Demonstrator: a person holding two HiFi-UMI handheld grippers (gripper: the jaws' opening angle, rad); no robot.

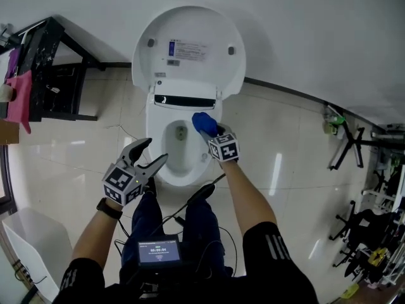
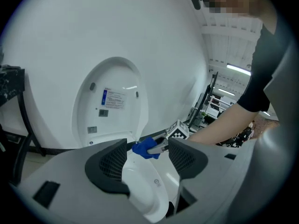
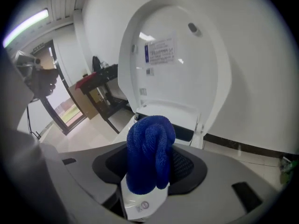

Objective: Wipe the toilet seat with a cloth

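My right gripper (image 1: 212, 132) is clamped on the blue cloth (image 1: 204, 123). In the right gripper view the cloth (image 3: 150, 153) stands bunched and upright between the two dark pads, filling the gap and rising above them. In the head view that bundle sits over the right rear part of the toilet seat (image 1: 155, 128), just in front of the hinge. It looks pressed to the ring, though from this angle I can't be sure it touches.

My left gripper (image 1: 150, 157) has its jaws spread wide with nothing between them. It hangs over the front left edge of the seat, near the rim but, as far as I see, apart from it. Through its jaws (image 2: 148, 164) I see the bowl and, beyond it, the cloth (image 2: 145, 148) in the other tool.

The lid (image 1: 188, 43) stands up against the wall (image 1: 316, 24), closing off the back. The seat's left side, front curve and most of the right side lie bare. Tiled floor (image 1: 285, 157) runs open on both sides of the bowl. A black rack (image 1: 57, 75) with a pink rag (image 1: 22, 97) stands well off to the left. A white bin (image 1: 35, 246) sits by my left elbow, and stands and gear (image 1: 373, 227) crowd the far right.
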